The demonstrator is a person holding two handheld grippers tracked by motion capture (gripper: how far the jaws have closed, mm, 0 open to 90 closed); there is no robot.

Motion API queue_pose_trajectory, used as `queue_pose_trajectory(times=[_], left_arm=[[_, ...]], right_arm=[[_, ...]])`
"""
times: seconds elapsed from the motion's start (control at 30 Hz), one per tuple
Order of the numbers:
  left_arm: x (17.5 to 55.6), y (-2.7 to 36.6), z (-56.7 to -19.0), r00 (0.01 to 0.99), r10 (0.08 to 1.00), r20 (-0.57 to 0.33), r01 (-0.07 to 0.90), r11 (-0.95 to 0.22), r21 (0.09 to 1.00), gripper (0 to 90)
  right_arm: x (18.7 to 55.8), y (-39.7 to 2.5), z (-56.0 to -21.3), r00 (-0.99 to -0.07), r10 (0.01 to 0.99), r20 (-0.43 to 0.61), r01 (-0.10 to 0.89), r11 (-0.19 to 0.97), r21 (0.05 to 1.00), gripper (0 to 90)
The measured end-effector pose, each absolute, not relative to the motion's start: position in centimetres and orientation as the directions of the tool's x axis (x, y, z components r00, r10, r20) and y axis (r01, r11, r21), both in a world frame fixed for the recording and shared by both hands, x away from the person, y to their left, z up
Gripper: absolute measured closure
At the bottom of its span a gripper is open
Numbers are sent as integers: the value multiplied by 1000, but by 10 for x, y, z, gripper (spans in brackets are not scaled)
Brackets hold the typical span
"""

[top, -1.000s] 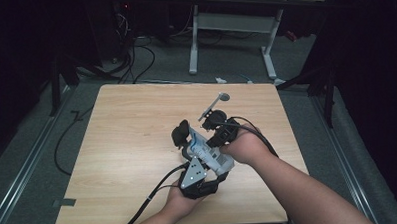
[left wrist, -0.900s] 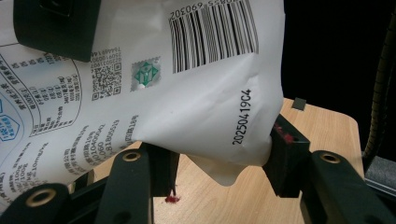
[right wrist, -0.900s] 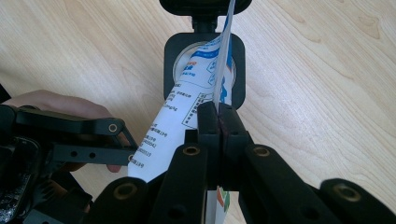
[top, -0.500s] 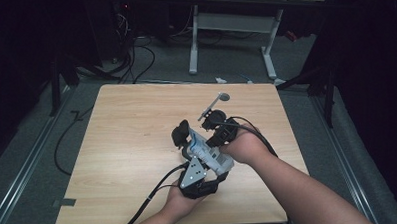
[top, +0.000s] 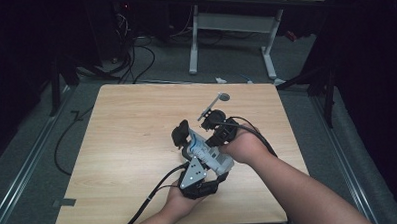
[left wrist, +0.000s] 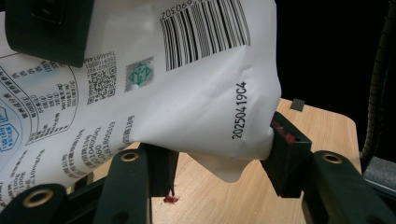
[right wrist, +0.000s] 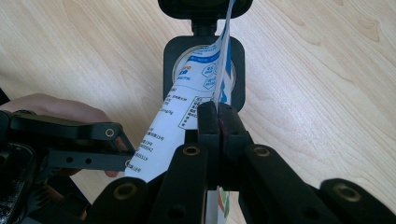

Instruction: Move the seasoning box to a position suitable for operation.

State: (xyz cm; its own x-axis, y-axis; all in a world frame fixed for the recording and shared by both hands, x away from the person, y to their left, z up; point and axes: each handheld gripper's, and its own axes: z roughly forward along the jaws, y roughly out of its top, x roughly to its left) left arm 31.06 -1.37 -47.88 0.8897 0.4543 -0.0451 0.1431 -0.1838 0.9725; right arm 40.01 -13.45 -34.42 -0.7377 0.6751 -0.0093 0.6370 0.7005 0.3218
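Pale wood-grain bench (top: 137, 144) seen from the high view, set on a grey floor with dark cables trailing at its left. Near the bench's middle-right, 2 hands meeting close together: left gripper (top: 181, 135) carried from the bottom edge, grey three-cornered plate on top, its cable running off toward the bench's near edge; right gripper (top: 212, 117) held just beside it, touching or nearly so. Small grey disc on a thin stem (top: 214, 105) lying just beyond the grippers. Pouch too hidden here to make out.

From the left gripper view: white printed pouch (left wrist: 187, 88) with barcode, QR code and the date stamp 20250419C4, hanging above the bench. Lower folded corner of the pouch sitting between the 2 black jaws, right jaw pressed against the fold, left jaw at its underside; closed on the pouch. Black block in the top left corner, over the pouch.

From the right gripper view: jaws shut tight together, pinching the pouch's (right wrist: 187, 126) thin edge, with blue-and-white print rising upright from between them. Left gripper's linkage and a hand (right wrist: 56, 109) at the left, pouch running toward them.
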Motion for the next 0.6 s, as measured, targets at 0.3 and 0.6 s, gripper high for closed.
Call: queue_pose_trajectory(times=[0.3,0.6], left_arm=[[310,-14,-479,889,455,-43,142,-186,972,517],[310,-13,-478,889,455,-47,144,-181,973,517]], right_arm=[[400,-134,-345,-740,672,-10,634,703,324,898],[400,-134,-345,-739,674,-10,635,701,323,898]])
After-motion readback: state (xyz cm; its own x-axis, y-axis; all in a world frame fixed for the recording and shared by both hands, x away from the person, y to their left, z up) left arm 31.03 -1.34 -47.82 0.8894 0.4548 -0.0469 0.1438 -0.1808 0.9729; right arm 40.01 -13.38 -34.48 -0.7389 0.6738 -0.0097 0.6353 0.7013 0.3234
